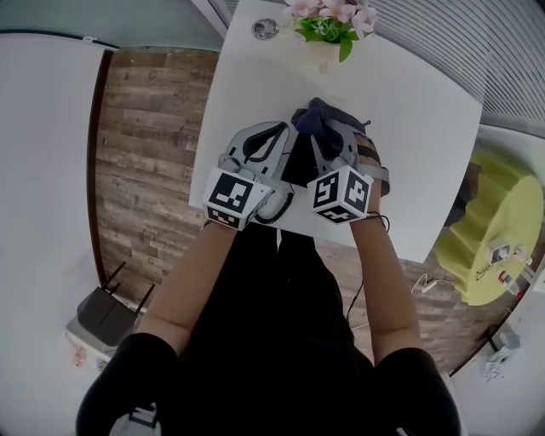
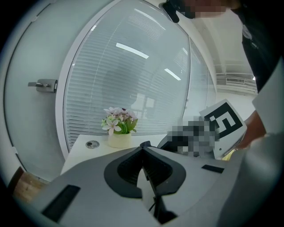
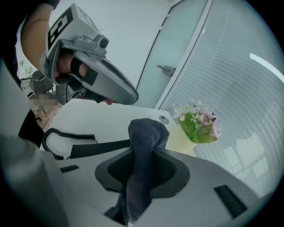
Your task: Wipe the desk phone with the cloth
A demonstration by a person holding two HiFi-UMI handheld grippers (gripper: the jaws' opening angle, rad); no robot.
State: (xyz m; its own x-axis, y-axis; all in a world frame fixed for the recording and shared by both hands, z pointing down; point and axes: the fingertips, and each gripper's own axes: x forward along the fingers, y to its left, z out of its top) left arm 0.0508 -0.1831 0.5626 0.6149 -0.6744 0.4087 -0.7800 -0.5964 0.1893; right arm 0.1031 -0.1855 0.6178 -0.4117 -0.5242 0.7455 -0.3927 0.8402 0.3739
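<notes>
A dark grey cloth (image 1: 318,116) is bunched at the tips of my right gripper (image 1: 330,129), which is shut on it. In the right gripper view the cloth (image 3: 144,146) hangs through the closed jaws. The desk phone is mostly hidden under both grippers; a dark part (image 1: 297,169) and its coiled cord (image 1: 278,209) show between them. The same cord (image 3: 49,138) lies on the white table at that view's left. My left gripper (image 1: 287,130) is shut with nothing in it, just left of the cloth. Its tips (image 2: 143,146) meet over the table.
A pot of pink flowers (image 1: 329,20) and a small round disc (image 1: 264,28) stand at the white table's (image 1: 417,128) far edge. A yellow object (image 1: 494,230) sits off the table's right side. A black box (image 1: 106,315) is on the floor at the left.
</notes>
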